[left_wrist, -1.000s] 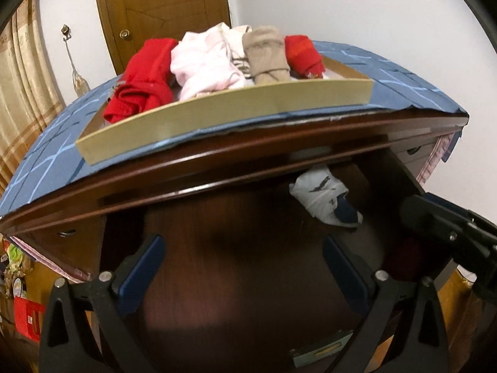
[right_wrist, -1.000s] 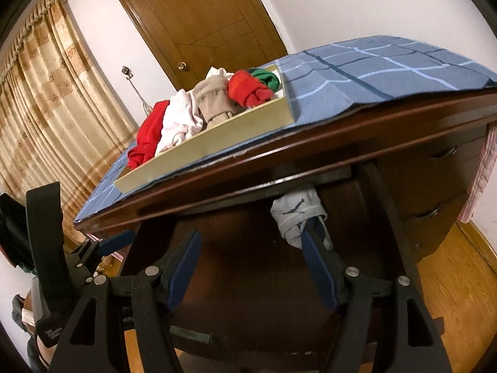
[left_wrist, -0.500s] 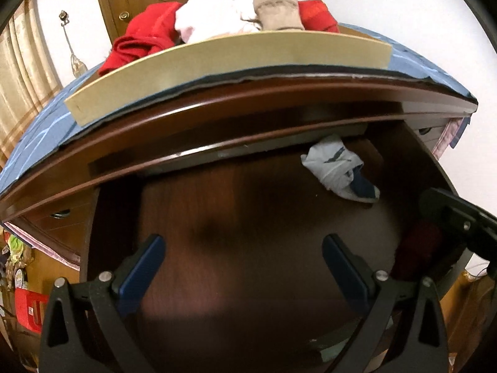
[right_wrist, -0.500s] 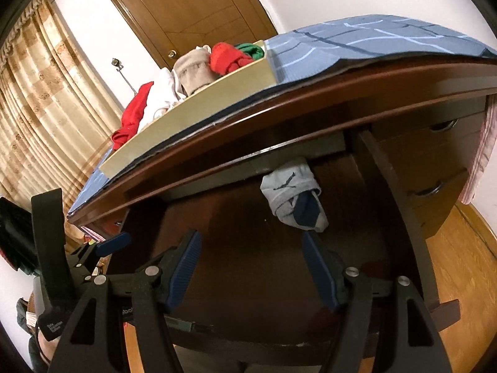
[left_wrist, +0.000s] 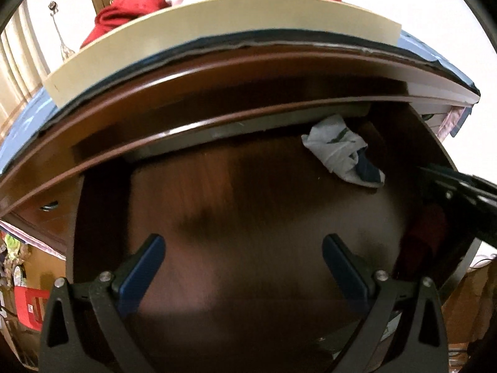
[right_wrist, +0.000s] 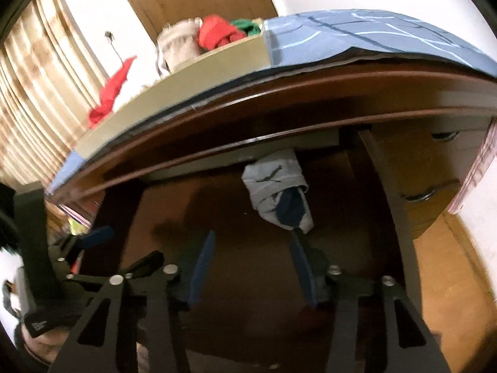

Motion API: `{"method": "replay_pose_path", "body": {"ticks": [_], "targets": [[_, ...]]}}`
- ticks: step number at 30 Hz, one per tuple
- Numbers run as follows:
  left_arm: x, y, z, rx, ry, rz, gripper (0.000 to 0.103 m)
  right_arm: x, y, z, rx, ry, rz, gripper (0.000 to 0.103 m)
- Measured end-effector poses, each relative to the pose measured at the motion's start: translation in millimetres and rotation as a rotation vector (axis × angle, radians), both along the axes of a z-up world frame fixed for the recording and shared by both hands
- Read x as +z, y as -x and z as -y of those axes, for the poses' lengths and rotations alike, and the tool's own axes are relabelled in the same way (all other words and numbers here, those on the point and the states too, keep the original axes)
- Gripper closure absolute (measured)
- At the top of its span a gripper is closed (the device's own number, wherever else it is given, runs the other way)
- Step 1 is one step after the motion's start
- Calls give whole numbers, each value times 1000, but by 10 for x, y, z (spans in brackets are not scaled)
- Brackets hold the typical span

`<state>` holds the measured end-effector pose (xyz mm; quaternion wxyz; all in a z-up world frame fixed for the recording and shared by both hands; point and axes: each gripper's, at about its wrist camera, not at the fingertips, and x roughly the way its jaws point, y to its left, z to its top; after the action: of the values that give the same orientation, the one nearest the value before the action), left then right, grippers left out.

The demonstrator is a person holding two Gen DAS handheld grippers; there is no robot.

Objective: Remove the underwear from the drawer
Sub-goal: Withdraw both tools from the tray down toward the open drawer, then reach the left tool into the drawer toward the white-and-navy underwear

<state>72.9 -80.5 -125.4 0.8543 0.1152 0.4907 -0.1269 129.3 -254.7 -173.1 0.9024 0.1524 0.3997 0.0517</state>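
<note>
A crumpled grey-white pair of underwear [left_wrist: 338, 152] with a navy band lies at the back right of the open dark-wood drawer [left_wrist: 248, 192], partly under the dresser top. My left gripper [left_wrist: 242, 245] hangs open over the drawer's bare middle, well short of the underwear. In the right wrist view the underwear [right_wrist: 273, 189] lies just beyond my right gripper [right_wrist: 251, 245]. Its jaws are closing with nothing between them, and the right fingertip [right_wrist: 296, 245] nearly reaches the navy band. The right gripper's body [left_wrist: 453, 189] juts in at the drawer's right wall.
A beige tray [left_wrist: 217, 28] of rolled red, white and tan garments sits on a blue cloth [right_wrist: 357, 34] atop the dresser. The overhanging top edge [right_wrist: 279, 99] shades the drawer's back. A dark red shape [left_wrist: 425, 233] lies by the right wall. Closed drawers [right_wrist: 428, 168] stand to the right.
Both grippers have sunk toward the drawer, so the tray and dresser top now sit higher in view. The right gripper's jaws have narrowed and its tip is closer to the underwear.
</note>
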Motion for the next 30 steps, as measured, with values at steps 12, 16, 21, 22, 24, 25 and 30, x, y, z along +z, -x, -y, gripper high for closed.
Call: {"method": "replay_pose_path", "body": {"ticks": [12, 16, 21, 22, 24, 25, 30], "targets": [[-45, -181, -338, 89, 52, -66, 1, -169, -599, -130, 214, 232, -204, 53], [-64, -228, -445, 123, 88, -93, 1, -318, -781, -288, 310, 324, -287, 55], [-85, -234, -458, 119, 99, -112, 1, -439, -895, -429, 373, 386, -337, 60], [-86, -235, -446, 112, 97, -115, 1, -432, -902, -445, 377, 408, -332, 60], [-77, -232, -431, 99, 92, -113, 1, -414, -903, -493, 388, 481, -314, 61], [-62, -221, -437, 95, 90, -109, 1, -407, -892, -525, 404, 529, -304, 61], [17, -176, -475, 80, 78, -96, 1, -381, -858, -655, 457, 676, -229, 78]]}}
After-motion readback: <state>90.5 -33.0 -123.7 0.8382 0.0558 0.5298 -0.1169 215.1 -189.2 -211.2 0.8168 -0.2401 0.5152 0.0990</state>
